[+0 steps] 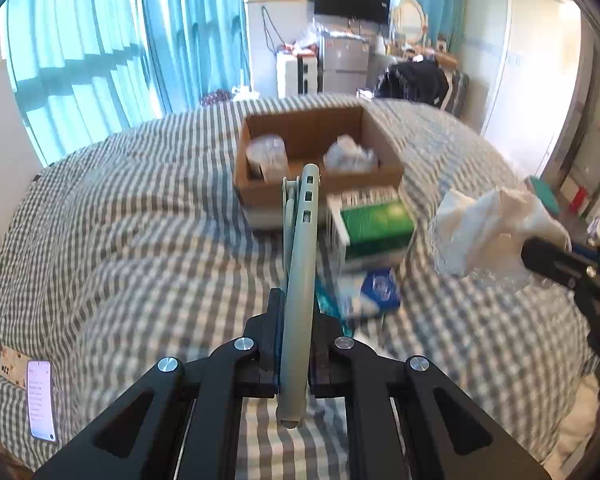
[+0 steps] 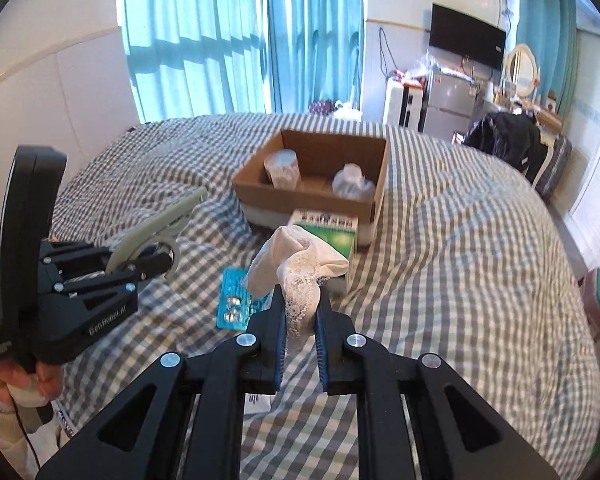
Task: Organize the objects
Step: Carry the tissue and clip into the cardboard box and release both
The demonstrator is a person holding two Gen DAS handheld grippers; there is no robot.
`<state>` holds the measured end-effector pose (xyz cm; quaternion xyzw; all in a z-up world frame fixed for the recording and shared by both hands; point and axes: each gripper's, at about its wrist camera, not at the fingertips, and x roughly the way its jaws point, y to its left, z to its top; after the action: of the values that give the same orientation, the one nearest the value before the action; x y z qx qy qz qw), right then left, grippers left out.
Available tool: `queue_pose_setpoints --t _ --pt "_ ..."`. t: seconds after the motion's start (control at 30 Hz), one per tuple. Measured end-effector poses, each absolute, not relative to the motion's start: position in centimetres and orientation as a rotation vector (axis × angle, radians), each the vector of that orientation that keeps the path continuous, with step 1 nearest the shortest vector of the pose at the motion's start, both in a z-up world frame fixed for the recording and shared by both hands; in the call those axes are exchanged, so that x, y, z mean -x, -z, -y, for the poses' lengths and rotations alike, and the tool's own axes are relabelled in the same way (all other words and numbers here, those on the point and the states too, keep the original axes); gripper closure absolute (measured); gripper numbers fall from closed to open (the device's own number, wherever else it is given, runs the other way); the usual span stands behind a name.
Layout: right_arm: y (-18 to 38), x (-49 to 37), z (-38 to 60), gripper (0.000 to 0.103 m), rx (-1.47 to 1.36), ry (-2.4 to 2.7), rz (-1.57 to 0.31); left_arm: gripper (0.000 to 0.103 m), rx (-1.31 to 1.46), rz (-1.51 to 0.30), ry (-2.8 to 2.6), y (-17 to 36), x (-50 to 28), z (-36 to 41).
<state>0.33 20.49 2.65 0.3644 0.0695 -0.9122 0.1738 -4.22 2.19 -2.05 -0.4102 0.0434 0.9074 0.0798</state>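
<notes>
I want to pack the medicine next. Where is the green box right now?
The green box lies on the checked bed cover, just in front of the cardboard box, with a blue blister pack on its near side.

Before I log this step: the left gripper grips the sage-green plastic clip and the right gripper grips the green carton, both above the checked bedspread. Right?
Not quite. The right gripper grips a white lace cloth, as the right wrist view shows; the green carton lies on the checked bedspread. The left gripper does grip the sage-green plastic clip.
</notes>
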Motion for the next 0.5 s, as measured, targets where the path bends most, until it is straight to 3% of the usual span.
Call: queue_pose_setpoints --t 0.5 --pt "-9.6 8.0 -18.3 0.091 -0.848 2.63 -0.214 0.094 1.064 -0.117 -2.821 -5.7 13.4 -1.9"
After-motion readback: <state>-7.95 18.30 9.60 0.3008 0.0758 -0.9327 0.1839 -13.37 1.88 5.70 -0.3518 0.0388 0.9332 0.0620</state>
